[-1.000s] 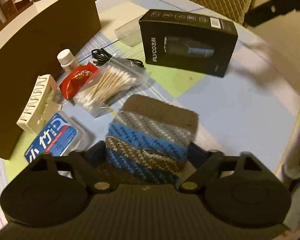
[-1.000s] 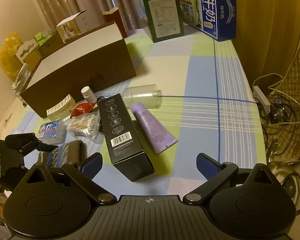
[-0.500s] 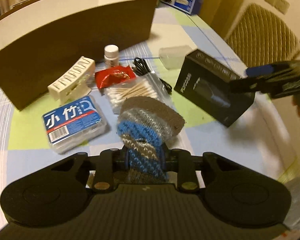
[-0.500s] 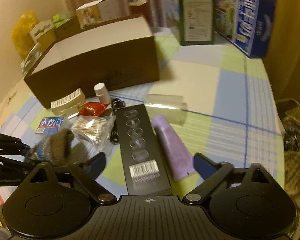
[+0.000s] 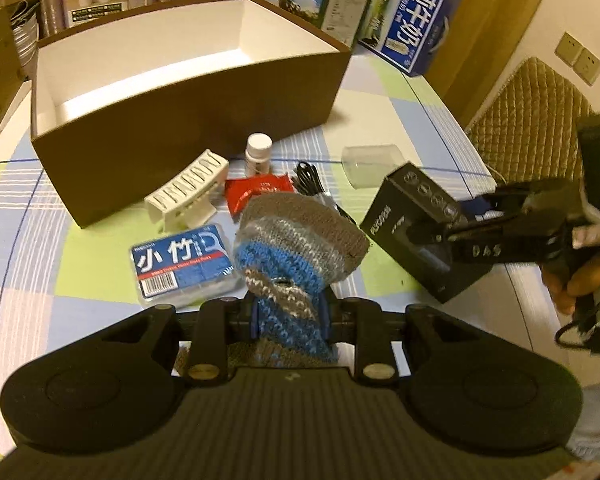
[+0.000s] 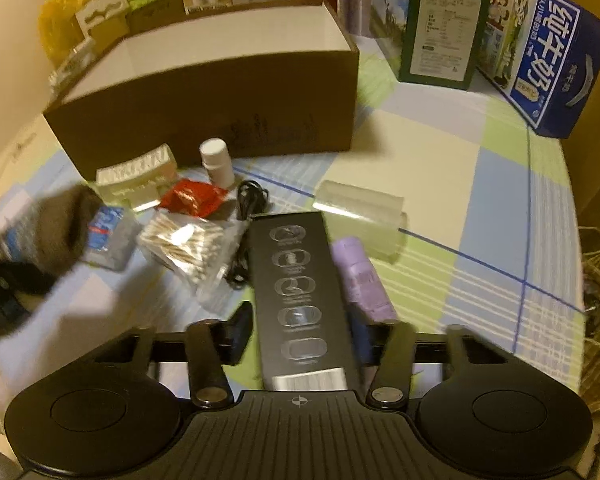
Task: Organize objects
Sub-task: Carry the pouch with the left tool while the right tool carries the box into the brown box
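Both claws clamped: sock (image 5: 300,236), black box (image 6: 300,292).

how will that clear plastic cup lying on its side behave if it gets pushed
The clear plastic cup lies on its side on the tablecloth, so a nudge would probably roll it. It looks thin-walled and empty, so likely light and easily squashed. The purple tube beside it might stop a roll toward the near edge.

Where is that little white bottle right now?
The white bottle stands upright on the table just in front of the brown box, between the cream rack and the black cable.
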`<state>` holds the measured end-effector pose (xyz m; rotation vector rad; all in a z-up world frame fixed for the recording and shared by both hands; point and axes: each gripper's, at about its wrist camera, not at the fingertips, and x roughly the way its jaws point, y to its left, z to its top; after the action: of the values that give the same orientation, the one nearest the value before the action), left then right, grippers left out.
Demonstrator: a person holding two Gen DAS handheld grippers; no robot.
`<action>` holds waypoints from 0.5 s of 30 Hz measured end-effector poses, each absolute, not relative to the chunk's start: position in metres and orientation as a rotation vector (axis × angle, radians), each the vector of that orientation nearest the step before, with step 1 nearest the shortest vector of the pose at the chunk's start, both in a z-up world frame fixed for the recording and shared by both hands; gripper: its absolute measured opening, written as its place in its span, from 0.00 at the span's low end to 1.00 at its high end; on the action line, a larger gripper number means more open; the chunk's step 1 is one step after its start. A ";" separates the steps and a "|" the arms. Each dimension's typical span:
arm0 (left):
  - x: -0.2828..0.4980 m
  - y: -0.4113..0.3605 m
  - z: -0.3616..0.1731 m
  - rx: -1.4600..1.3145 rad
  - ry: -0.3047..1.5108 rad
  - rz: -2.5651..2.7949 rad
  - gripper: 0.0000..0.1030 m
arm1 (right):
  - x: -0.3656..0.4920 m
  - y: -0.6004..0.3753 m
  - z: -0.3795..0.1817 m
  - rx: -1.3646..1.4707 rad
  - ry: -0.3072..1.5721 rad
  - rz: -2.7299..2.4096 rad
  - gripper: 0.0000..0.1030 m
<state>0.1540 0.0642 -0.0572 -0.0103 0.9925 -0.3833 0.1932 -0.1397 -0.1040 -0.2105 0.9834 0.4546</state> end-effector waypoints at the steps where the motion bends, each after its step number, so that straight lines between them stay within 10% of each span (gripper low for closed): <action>1: 0.155 0.065 -0.055 -0.013 0.990 -0.381 0.22 | 0.192 -0.139 -0.104 -0.216 0.984 0.457 0.41; 15: 0.178 0.078 -0.034 -0.011 0.940 -0.387 0.22 | 0.180 -0.140 -0.062 -0.174 0.948 0.486 0.39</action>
<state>0.1780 0.0776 -0.0340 -0.0110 0.9402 -0.3865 0.1805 -0.1401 -0.0615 -0.1736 0.9481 0.4859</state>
